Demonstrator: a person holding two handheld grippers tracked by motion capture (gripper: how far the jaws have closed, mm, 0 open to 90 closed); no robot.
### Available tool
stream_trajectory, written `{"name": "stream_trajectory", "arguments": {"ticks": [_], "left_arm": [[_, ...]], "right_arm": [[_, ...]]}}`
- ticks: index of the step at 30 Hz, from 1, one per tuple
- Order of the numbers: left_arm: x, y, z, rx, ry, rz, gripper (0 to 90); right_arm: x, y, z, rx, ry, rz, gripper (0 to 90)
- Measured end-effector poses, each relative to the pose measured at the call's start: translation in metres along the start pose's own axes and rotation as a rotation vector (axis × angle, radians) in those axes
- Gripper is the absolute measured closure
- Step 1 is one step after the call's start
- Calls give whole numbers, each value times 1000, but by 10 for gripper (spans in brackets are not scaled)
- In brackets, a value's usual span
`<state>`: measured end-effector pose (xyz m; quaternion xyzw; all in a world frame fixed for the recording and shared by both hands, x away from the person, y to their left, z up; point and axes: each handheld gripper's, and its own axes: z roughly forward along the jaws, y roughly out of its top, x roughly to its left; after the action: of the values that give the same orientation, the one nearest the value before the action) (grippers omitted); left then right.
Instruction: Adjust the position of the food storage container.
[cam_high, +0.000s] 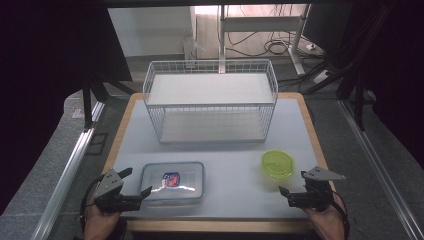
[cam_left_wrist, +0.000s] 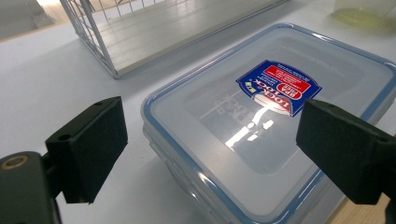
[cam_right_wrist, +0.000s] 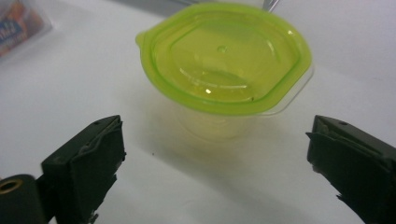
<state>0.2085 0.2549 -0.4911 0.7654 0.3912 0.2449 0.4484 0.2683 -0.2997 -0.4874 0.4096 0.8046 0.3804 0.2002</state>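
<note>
A clear rectangular food box (cam_high: 173, 181) with a blue-rimmed lid and a red and blue label lies at the table's front left. My left gripper (cam_high: 136, 182) stands open at its left end; in the left gripper view the box (cam_left_wrist: 261, 121) lies between and beyond the jaws, untouched. A small clear tub with a lime-green lid (cam_high: 277, 163) sits at the front right. My right gripper (cam_high: 294, 183) is open just in front of it, and the tub (cam_right_wrist: 224, 60) lies ahead of its spread jaws with a gap between.
A white wire basket (cam_high: 210, 100) with two shelves stands at the middle back of the white table top (cam_high: 235, 160). Wooden table edges run along both sides and the front. Cables and stands lie on the floor behind.
</note>
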Motion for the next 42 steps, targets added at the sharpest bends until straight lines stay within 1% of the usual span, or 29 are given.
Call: {"name": "stream_trajectory", "arguments": {"ticks": [2, 3, 4, 5, 6, 7, 9, 12, 16, 18, 23, 27, 30, 31, 32, 33, 34, 38, 39, 40, 42], "left_arm": [[0, -1, 0, -21, 6, 10, 88], [0, -2, 0, -43, 15, 21, 85], [0, -3, 0, -61, 18, 22, 85], [0, -3, 0, -61, 18, 22, 86], [3, -4, 0, -85, -3, 17, 87], [3, -4, 0, -89, -4, 16, 87], [4, -5, 1, -82, -8, 11, 89], [4, -5, 2, -72, -14, 6, 95], [3, -4, 1, -73, -23, -3, 100], [3, -4, 1, -69, -24, -16, 101], [6, -4, 0, -66, -38, -51, 102], [5, -4, 0, -63, -39, -52, 102], [5, -4, 1, -57, -34, -45, 102], [4, -4, 1, -55, -32, -43, 102], [4, -4, 1, -55, -31, -42, 102], [4, -4, 1, -55, -31, -42, 102], [4, -4, 1, -54, -28, -40, 102], [4, -5, 1, -61, -33, -40, 101], [4, -5, 0, -66, -35, -40, 101], [4, -5, 0, -70, -34, -38, 101], [4, -5, 0, -71, -35, -38, 101]], "right_arm": [[0, 0, 1, 3, 6, -3, 20], [0, 0, 0, -1, 9, -8, 17], [0, 0, 0, -7, 4, -19, 10], [0, 0, -1, -13, 1, -26, 9], [0, 1, -1, -20, 2, -25, 10], [-1, 1, -1, -26, 4, -18, 11], [-1, 0, -1, -28, 9, -10, 11], [-1, 0, 2, -17, 18, 1, 11], [1, 0, 4, -3, 8, 5, 10], [0, 1, 4, -3, 3, 21, 9], [-2, 2, 4, -7, 11, 66, 8], [1, 4, 3, 5, 0, 52, 28], [2, 6, 1, 8, -2, 47, 88], [3, 8, -1, 5, -6, 48, 118], [4, 9, -2, -1, -10, 47, 172], [4, 9, -2, -1, -10, 47, 172], [5, 13, -5, -9, -6, 40, 282], [6, 19, -4, -17, 39, 48, 439], [6, 19, -4, -17, 39, 48, 439], [9, 23, -3, -26, 51, 39, 503], [10, 27, -2, -29, 63, 33, 564]]}}
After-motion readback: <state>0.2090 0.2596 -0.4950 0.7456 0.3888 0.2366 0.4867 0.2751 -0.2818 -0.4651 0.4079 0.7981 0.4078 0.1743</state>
